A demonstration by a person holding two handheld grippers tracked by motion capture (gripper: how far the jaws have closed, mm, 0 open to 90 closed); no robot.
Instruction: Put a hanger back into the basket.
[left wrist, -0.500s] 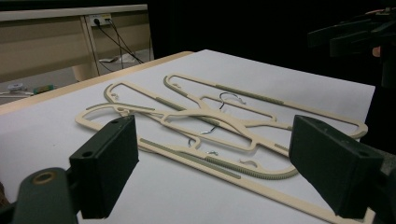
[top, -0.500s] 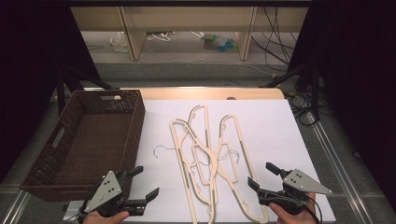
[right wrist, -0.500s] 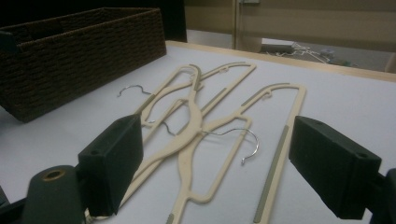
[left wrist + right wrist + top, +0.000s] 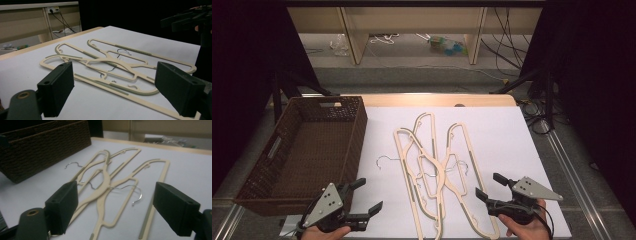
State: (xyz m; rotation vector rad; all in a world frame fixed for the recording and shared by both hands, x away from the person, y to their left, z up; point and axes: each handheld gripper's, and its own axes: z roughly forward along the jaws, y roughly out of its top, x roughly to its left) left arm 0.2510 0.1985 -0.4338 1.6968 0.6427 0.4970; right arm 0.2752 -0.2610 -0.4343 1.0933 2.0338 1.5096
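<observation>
High view: left tongs (image 4: 365, 195) sit at the near edge of the counter (image 4: 512, 130), held low in the person's left hand (image 4: 324, 232), jaws spread wide with nothing between them, pointing up and to the right toward the hangers (image 4: 437, 170). Right tongs (image 4: 489, 186) held low in the right hand (image 4: 524, 225), jaws also spread and empty, pointing left toward the same pile. The cream hangers lie tangled flat on the white sheet between the two tongs, a little ahead of both, touching neither. The dark wicker basket (image 4: 302, 150) is just ahead and left of the left tongs. Left gripper view: hangers (image 4: 112, 65) lie beyond the open jaws. Right gripper view: hangers (image 4: 110, 180) ahead of the jaws, basket (image 4: 42, 150) at far left.
</observation>
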